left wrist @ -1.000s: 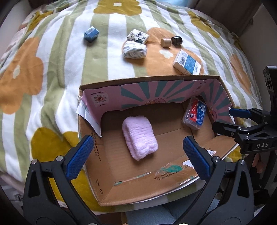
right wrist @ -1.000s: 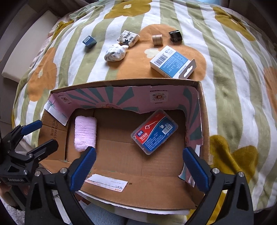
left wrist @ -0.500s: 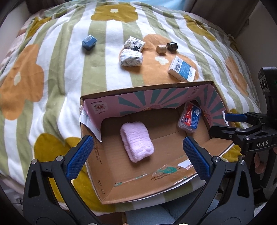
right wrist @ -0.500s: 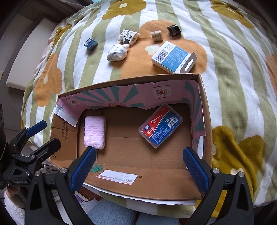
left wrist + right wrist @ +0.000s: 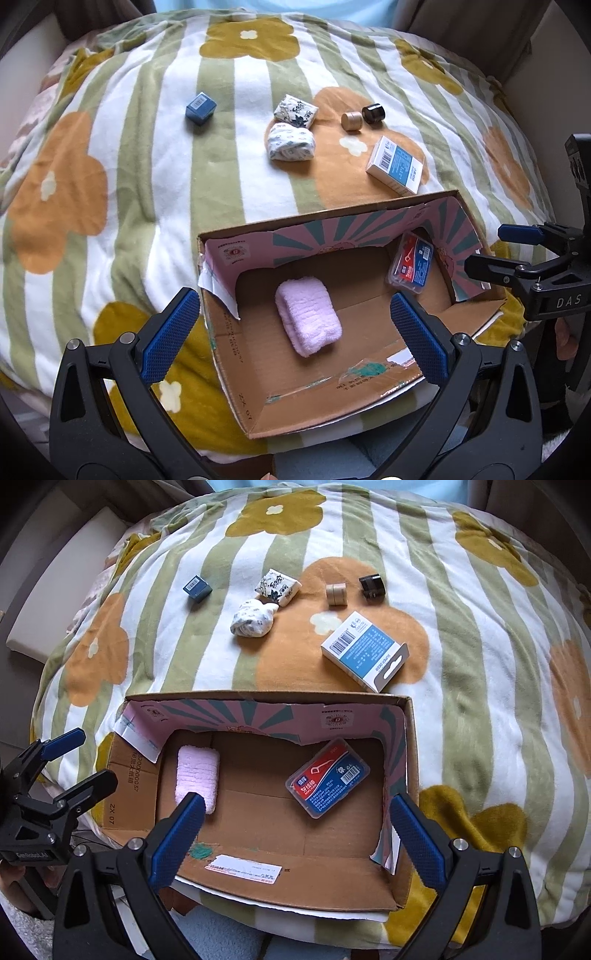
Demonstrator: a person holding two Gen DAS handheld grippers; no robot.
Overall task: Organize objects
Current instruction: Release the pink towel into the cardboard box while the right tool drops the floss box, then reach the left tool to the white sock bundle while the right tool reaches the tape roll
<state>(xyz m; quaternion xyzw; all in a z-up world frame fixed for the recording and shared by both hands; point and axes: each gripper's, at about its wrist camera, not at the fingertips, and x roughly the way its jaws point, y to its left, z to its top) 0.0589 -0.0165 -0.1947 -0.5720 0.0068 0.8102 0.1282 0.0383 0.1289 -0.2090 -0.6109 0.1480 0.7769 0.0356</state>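
Both pairs of tongs, the left tongs (image 5: 291,332) and the right tongs (image 5: 295,827), hang with fingers spread wide apart and hold nothing, above the near edge of the open brown cardboard box (image 5: 266,698) on the green-striped flowered blanket (image 5: 480,664) of a bed. Two things already lie in the box: a folded pink fluffy towel (image 5: 308,317) on the left and a clear plastic floss-pick case with a red and blue label (image 5: 328,778) on the right.

Judged from this, the step in hand is the pause between placings, with a fresh pick due. Six things wait beyond the far wall: a white and blue carton (image 5: 364,651) nearest, two patterned cloth bundles (image 5: 255,618), a tan wooden cylinder (image 5: 336,593), a black jar (image 5: 372,586) and a small dark-blue cube box (image 5: 197,587). The next move calls for a reach over the far wall, most easily by the right tongs to the carton.

Against the earlier frames, both cameras have drawn back and up; the box looks smaller, and more blanket shows. Nothing on the bed has shifted.
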